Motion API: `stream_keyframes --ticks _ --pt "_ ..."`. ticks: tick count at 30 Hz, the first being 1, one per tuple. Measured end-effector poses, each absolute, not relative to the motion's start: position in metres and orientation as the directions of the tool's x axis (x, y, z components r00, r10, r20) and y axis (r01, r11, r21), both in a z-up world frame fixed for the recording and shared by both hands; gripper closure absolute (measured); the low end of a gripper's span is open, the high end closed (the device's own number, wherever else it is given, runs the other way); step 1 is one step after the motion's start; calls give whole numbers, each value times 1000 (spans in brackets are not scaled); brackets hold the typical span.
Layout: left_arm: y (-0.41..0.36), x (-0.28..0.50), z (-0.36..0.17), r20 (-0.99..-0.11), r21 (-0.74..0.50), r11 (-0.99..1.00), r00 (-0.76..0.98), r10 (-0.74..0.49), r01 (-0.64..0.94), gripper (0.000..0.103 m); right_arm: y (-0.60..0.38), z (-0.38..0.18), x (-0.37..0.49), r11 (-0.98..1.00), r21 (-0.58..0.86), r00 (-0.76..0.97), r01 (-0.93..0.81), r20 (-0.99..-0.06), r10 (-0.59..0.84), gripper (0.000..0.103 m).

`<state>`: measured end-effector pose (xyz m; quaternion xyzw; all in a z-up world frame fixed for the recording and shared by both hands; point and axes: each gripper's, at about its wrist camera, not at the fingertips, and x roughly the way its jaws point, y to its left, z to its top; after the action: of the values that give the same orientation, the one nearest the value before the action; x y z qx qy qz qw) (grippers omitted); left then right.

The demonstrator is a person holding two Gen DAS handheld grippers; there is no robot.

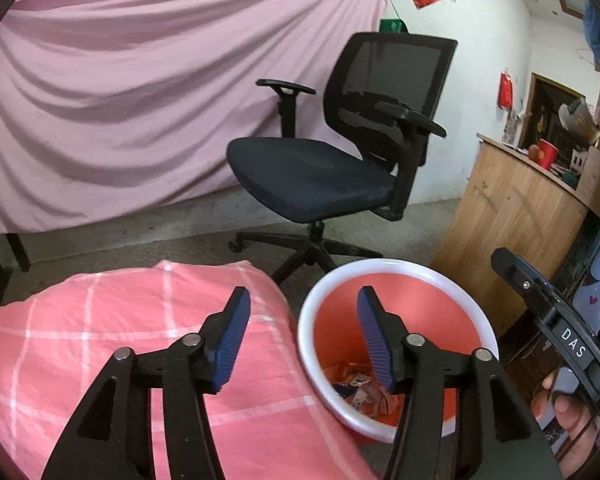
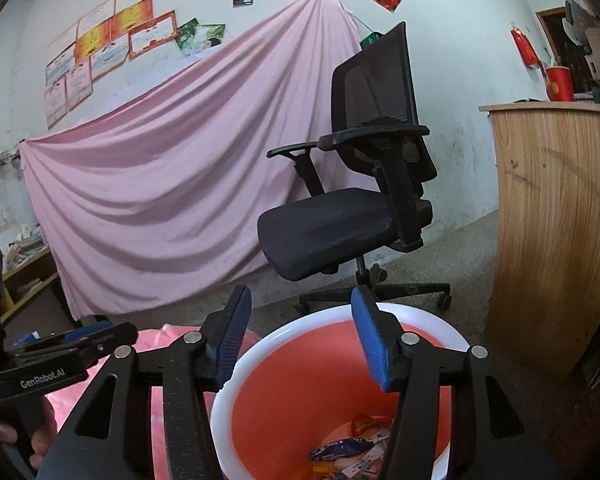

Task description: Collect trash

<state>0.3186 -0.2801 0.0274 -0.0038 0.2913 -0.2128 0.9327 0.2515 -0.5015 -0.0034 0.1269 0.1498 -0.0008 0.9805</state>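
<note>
1. Hovering over the bin [image 2: 236, 412], between drops: right hand-held gripper [image 2: 300, 344] above its mouth, jaws apart, empty; left hand-held gripper [image 1: 300, 340] at its left rim, also apart and empty.
2. Trash wrappers [image 2: 352, 452] already at the bin's bottom.
3. Next, by judgement: seeking more litter on the pink checked cloth [image 1: 100, 340] left of the bin; none visible there.
4. Office chair [image 1: 320, 168] behind the bin, wooden cabinet [image 2: 556, 220] to its right; open room upward and leftward.

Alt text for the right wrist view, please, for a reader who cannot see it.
The right gripper, jaws open and empty, hangs over an orange bin with a white rim and wrappers at its bottom. Behind stand a black office chair, a pink draped sheet and a wooden counter.
</note>
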Motion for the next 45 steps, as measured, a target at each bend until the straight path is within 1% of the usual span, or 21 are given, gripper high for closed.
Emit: stream_keyframes --ticks 1,2,3,4,6,8,9,10,12,14,18,24,33,39,45 --pt "-275 316 29 -534 -134 913 748 -394 386 44 -499 -2 250 968 247 956 36 -291 38 43" --pt "-267 313 30 -522 -140 916 758 -390 375 42 -497 -2 248 968 247 957 34 -287 39 33" --pt "-263 310 31 -516 -144 919 764 -387 368 35 -495 0 245 969 247 961 31 -275 40 26" --pt "-256 307 33 -508 -148 922 773 -381 358 26 -493 1 243 969 246 963 29 -267 39 24" --pt "-246 299 35 -487 -149 930 794 -364 335 16 -488 3 240 970 241 965 30 -260 35 19" --pt "-234 290 37 -459 -156 936 816 -352 317 10 -483 3 238 971 236 966 30 -256 33 15" --pt "-230 285 38 -451 -156 938 822 -347 310 4 -480 3 237 972 233 967 28 -254 33 12" --pt "-225 280 39 -440 -151 943 833 -334 298 2 -478 2 236 973 229 967 29 -254 31 10" --pt "-218 271 39 -419 -129 951 854 -309 281 2 -472 2 231 975 218 969 31 -246 24 2" --pt "-213 262 38 -412 -103 957 864 -290 272 2 -465 2 226 978 205 973 26 -231 22 0" --pt "-202 244 32 -400 -82 965 879 -260 248 2 -451 0 215 982 190 977 6 -210 34 0" --pt "-179 218 21 -378 -88 973 897 -231 214 2 -431 -3 192 984 177 983 -7 -178 39 0" --pt "-144 179 12 -379 -62 981 905 -194 184 2 -404 -16 148 988 150 977 -25 -207 56 0" --pt "-124 154 7 -382 -64 986 909 -167 155 2 -384 -18 123 990 138 982 -38 -178 63 0" --pt "-108 135 2 -381 -80 987 910 -161 141 2 -361 -20 103 994 95 986 -54 -151 68 0"
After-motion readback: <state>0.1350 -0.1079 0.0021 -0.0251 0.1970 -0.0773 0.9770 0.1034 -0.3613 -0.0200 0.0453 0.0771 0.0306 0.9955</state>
